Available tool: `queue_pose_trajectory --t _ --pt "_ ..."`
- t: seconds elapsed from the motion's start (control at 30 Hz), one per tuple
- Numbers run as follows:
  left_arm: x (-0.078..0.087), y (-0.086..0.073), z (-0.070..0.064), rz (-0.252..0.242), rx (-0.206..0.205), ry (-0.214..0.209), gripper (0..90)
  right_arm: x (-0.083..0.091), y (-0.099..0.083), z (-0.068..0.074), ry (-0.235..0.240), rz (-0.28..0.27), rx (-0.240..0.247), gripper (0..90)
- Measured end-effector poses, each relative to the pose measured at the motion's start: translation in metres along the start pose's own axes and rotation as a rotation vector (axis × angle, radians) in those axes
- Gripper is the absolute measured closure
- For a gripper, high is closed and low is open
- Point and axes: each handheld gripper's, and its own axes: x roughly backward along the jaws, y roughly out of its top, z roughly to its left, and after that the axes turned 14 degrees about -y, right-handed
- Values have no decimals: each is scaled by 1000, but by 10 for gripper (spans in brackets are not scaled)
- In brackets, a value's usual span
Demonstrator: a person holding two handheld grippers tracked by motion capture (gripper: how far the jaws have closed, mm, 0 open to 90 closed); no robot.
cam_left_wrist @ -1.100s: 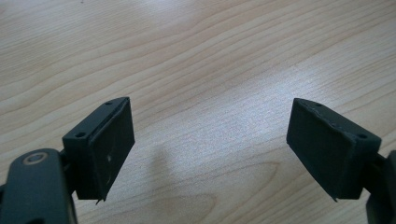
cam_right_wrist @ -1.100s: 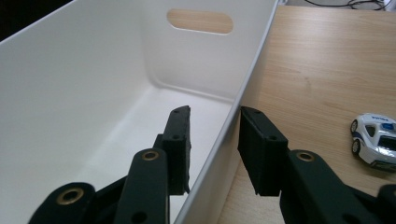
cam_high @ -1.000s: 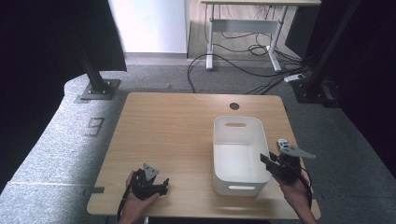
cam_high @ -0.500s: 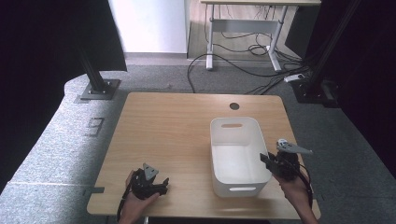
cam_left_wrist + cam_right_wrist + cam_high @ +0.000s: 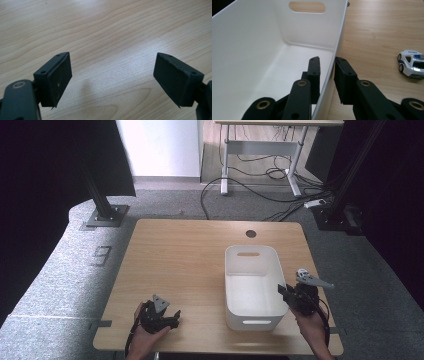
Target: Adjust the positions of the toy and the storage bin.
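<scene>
Bin [image 5: 252, 285] runs lengthwise away from the person; right gripper [image 5: 327, 66] pinches its right wall near the front, left gripper [image 5: 112, 75] gaping, idle, well left.

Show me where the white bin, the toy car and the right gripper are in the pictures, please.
white bin [image 5: 252, 257]: high view, far wall below the handle slot.
toy car [image 5: 412, 64]: right gripper view, its white roof.
right gripper [image 5: 327, 68]: right gripper view, midway between its fingertips, at the bin's wall.
</scene>
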Motion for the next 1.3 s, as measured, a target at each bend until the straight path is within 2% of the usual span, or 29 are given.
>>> queue_pose_trajectory --t 0.33,1.3 --pt "0 0 1 -2 3 -2 152 -4 3 11 -16 -8 -16 740" --pt "-1 0 0 3 0 -1 152 -16 12 31 -5 -9 17 732"
